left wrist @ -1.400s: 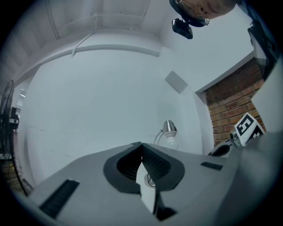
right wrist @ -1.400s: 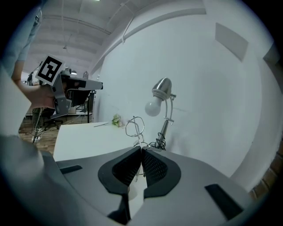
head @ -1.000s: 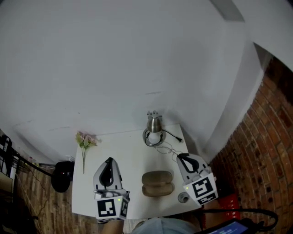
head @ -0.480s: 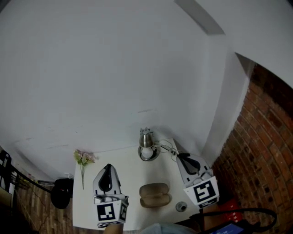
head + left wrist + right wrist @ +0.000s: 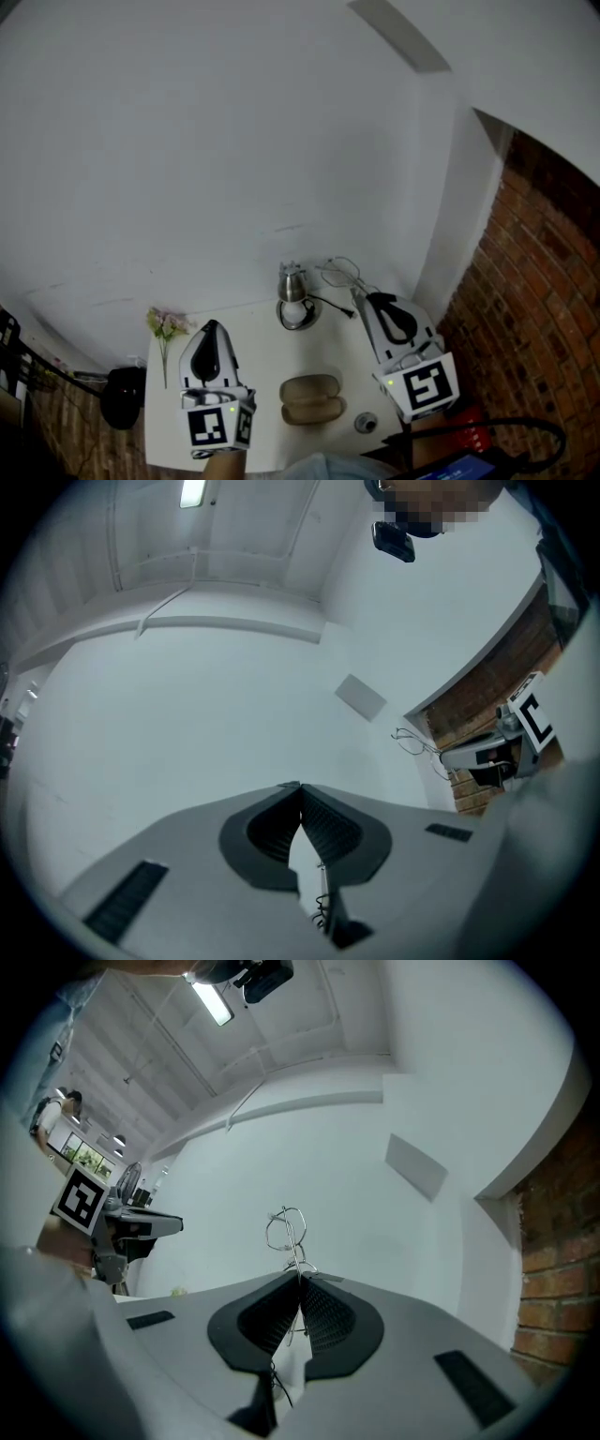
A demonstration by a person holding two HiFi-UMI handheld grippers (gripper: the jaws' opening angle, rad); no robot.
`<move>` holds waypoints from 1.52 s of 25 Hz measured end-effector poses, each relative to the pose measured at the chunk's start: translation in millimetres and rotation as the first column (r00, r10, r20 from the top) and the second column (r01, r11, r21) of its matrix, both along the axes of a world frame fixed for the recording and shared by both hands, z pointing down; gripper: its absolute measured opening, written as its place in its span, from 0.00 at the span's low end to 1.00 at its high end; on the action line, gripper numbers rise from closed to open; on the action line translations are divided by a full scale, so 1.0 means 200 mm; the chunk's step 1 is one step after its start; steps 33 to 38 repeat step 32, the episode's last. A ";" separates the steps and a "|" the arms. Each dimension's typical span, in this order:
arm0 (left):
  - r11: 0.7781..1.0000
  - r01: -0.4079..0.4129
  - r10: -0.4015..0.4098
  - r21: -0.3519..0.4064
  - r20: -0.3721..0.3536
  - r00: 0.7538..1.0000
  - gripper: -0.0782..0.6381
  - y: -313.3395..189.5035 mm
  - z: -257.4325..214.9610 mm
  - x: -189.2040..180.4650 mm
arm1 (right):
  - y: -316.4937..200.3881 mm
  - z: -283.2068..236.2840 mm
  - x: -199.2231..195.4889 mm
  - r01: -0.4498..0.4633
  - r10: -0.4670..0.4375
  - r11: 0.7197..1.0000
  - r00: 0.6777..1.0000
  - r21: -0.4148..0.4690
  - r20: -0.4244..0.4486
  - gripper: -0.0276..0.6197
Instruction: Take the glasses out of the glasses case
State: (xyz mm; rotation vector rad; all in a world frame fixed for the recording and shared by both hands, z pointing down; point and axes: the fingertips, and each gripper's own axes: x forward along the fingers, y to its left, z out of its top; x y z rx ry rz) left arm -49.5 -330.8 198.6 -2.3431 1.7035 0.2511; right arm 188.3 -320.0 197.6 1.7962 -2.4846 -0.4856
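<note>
The brown glasses case [image 5: 309,398] lies on the white table [image 5: 267,352] between my two grippers. My right gripper [image 5: 359,295] is raised to the case's right and shut on thin wire-framed glasses [image 5: 340,273], which stick out past its tips in front of the white wall. In the right gripper view the glasses [image 5: 285,1228] stand up from the closed jaws of the gripper [image 5: 300,1279]. My left gripper [image 5: 208,326] hovers left of the case, shut and holding nothing. Its tips [image 5: 300,787] meet in the left gripper view, where the glasses [image 5: 413,742] show far right.
A metal lamp [image 5: 292,281] with a ring base and a black cord stands at the table's back. Pink flowers [image 5: 165,325] lie at the left edge, and a small round cap [image 5: 365,424] sits front right. A brick wall [image 5: 534,328] rises on the right. A black object [image 5: 123,397] is on the floor left.
Both grippers have risen above the table. The right one has carried the glasses up from beside the lamp to in front of the wall. The case has stayed put.
</note>
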 end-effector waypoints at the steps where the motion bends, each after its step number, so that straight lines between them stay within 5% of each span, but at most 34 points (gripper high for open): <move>1: 1.000 -0.002 0.002 0.002 -0.003 1.000 0.12 0.00 0.00 0.00 | 0.00 -0.01 0.00 -0.001 0.001 1.000 1.000 0.005 0.006 0.09; 13: 0.999 0.010 -0.011 -0.045 -0.019 1.000 0.12 0.03 0.03 0.01 | 0.03 -0.06 0.02 -0.013 0.012 0.999 1.000 0.039 0.017 0.09; 38: 1.000 0.006 -0.006 -0.021 -0.020 1.000 0.12 0.03 0.04 0.01 | 0.02 -0.07 -0.02 0.003 -0.004 0.999 1.000 0.048 0.022 0.09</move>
